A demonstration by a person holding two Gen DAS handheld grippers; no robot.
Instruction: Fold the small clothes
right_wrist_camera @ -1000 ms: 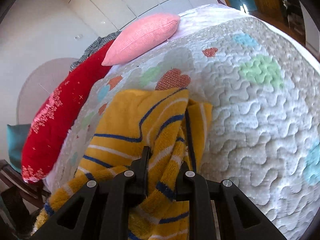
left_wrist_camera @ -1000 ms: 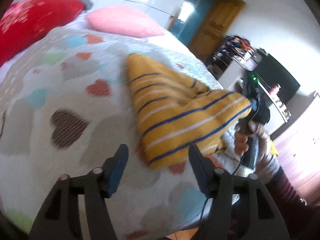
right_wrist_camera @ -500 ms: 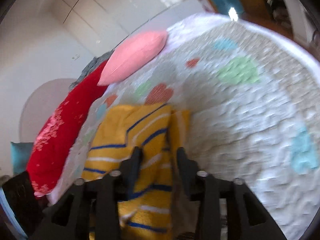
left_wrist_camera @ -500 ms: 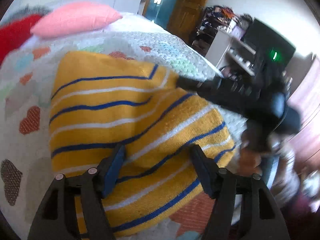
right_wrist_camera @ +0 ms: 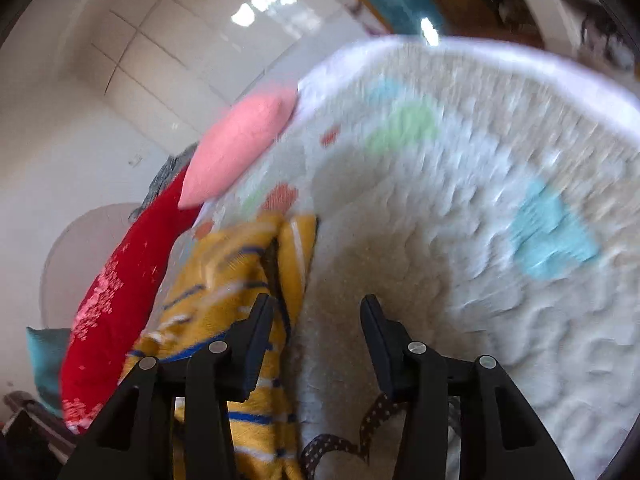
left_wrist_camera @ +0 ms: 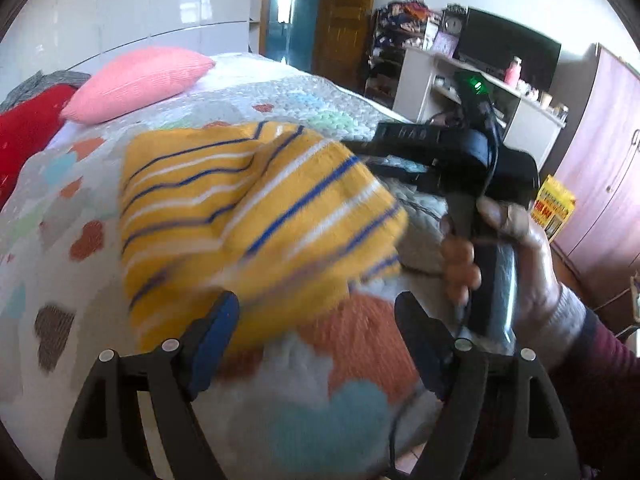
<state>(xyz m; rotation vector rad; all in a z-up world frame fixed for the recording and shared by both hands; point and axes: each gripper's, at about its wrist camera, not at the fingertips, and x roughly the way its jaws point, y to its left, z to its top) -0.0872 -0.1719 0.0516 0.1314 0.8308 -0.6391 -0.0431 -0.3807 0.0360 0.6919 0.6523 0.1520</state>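
- Nearest in the left wrist view, the left gripper (left_wrist_camera: 316, 320) hangs with its blue-padded fingers (left_wrist_camera: 218, 330) spread wide apart, holding nothing, just short of the near edge of the garment.
- A yellow striped garment (left_wrist_camera: 248, 216), banded in blue and white, lies folded over on the heart-patterned quilt (left_wrist_camera: 360, 340), its near edge blurred.
- To the right, a hand (left_wrist_camera: 516, 256) grips the handle of the right gripper (left_wrist_camera: 360, 148), whose black fingers reach left to the garment's far right edge; this view does not show whether they touch it.
- In the right wrist view, the right gripper (right_wrist_camera: 316, 312) has its jaws parted with bare quilt (right_wrist_camera: 460, 240) between them; the garment (right_wrist_camera: 224, 280) lies beside and behind its left finger (right_wrist_camera: 256, 332), not pinched.
- A dark dotted strap (right_wrist_camera: 360, 432) curls on the quilt under that gripper.
- Farther up the bed, a pink pillow (left_wrist_camera: 136, 82) rests near the headboard, with a red pillow (left_wrist_camera: 24, 132) to its left.
- Far right, a black television (left_wrist_camera: 508, 54) stands on a white desk (left_wrist_camera: 424, 80), a wooden door (left_wrist_camera: 344, 16) beyond.
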